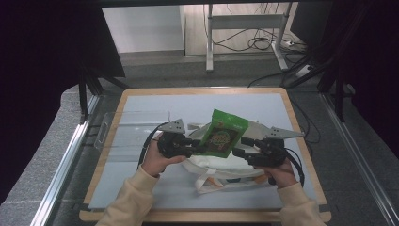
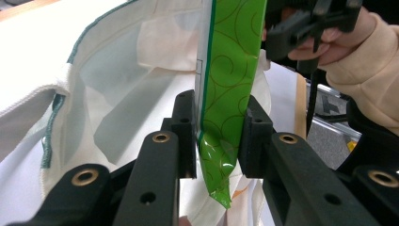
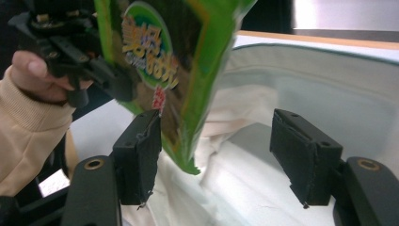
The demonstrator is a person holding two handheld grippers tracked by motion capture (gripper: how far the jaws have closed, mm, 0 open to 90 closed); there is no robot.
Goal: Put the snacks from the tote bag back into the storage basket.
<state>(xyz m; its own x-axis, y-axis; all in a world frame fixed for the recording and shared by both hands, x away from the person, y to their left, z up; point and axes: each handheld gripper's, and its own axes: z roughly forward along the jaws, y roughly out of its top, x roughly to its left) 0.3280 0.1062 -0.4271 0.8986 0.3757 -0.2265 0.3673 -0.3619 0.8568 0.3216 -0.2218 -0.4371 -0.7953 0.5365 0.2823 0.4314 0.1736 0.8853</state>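
The left claw (image 2: 219, 136) pinches the green snack pouch's (image 1: 221, 133) lower corner, its long axis upright above the white tote bag's (image 3: 263, 155) mouth, while the right claw (image 3: 226, 160) stands spread beside it.

Snack pouch (image 1: 223, 133) above cloth bag (image 1: 226, 165) (on table (image 1: 141, 141))

One green snack bag (image 1: 222, 133); one white cloth bag (image 1: 226, 165); two grippers.
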